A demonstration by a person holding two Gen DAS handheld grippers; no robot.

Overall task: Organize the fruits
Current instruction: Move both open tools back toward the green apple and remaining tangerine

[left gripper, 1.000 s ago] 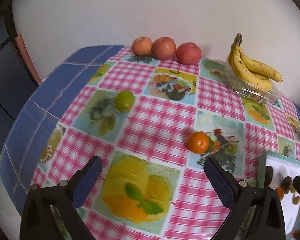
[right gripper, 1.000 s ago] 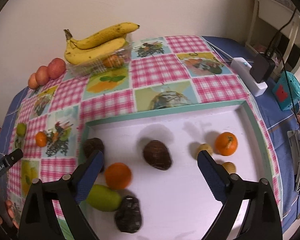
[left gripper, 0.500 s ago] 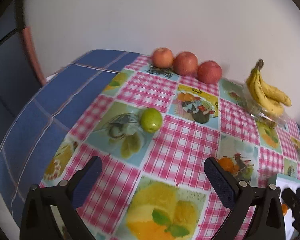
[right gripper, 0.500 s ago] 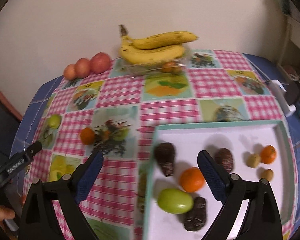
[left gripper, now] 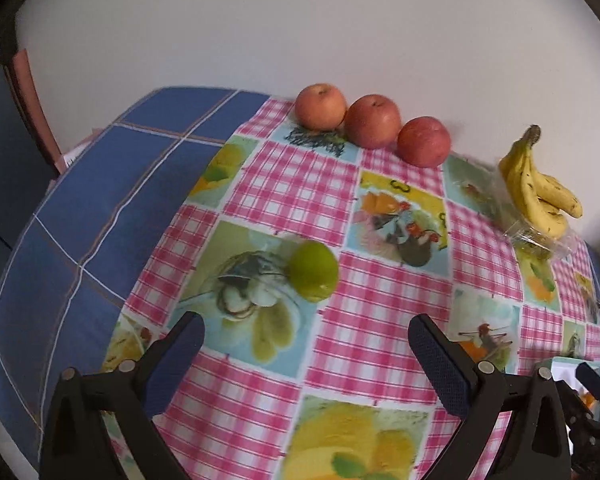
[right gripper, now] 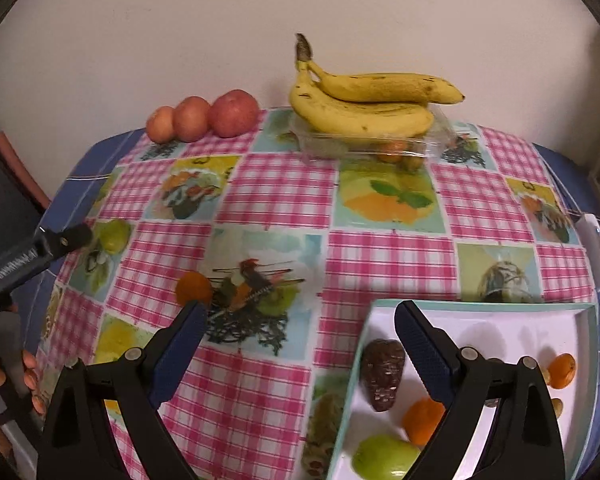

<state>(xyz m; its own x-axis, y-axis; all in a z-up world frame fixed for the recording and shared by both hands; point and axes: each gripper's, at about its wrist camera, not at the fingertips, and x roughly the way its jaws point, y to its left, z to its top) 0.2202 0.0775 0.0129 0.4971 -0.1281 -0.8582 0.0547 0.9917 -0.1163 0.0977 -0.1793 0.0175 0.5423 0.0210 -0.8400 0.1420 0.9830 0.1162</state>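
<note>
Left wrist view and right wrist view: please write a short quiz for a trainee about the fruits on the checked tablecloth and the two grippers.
1. True or false: the left gripper is shut on the round green lime.
2. Which fruit lies on top of the clear plastic box? A) three red apples B) the yellow banana bunch C) a small orange tangerine
3. Fill in: the small orange tangerine on the tablecloth lies nearest the ____ finger of the right gripper.

Key
1. False: the jaws are wide open and the lime lies apart, ahead of them.
2. B
3. left
</note>
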